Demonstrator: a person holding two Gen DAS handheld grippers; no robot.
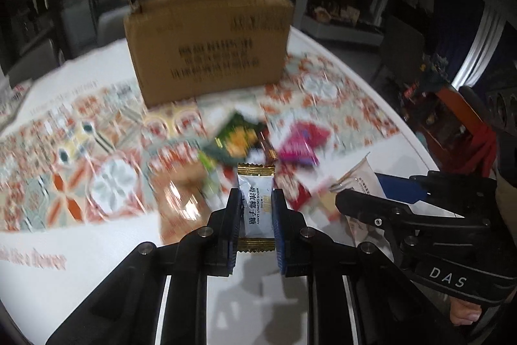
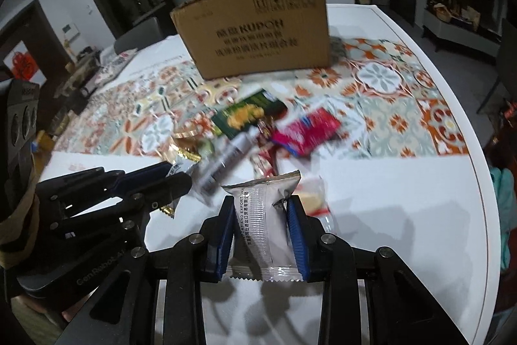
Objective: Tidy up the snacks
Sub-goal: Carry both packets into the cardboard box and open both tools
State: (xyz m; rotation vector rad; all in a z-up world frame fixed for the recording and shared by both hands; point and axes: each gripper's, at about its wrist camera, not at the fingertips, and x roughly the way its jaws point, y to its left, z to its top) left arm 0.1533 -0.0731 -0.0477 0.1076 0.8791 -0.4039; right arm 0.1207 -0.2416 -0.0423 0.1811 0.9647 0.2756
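The left tool (image 1: pixel 257 199) is clamped on a small white coconut candy (image 1: pixel 256 205) with gold crimped ends, held lengthwise between its blue pads at the lower centre of the left wrist view. The right tool (image 2: pixel 261 209) grips a silver-grey snack packet (image 2: pixel 263 225), its pads pressing the wrapper's sides at the lower centre of the right wrist view. Each tool shows in the other's view, at the lower right and lower left edges. Just beyond them, in the middle of the frame, loose snacks lie in a blurred heap on the tabletop (image 2: pixel 387 183): a dark green packet (image 2: pixel 248 115) and a pink-red packet (image 2: pixel 305 131) among others. They rest at the edge of a patterned orange and teal mat (image 2: pixel 387 105). Farther back, toward the upper centre, a cardboard box (image 2: pixel 258 28) stands on the mat.
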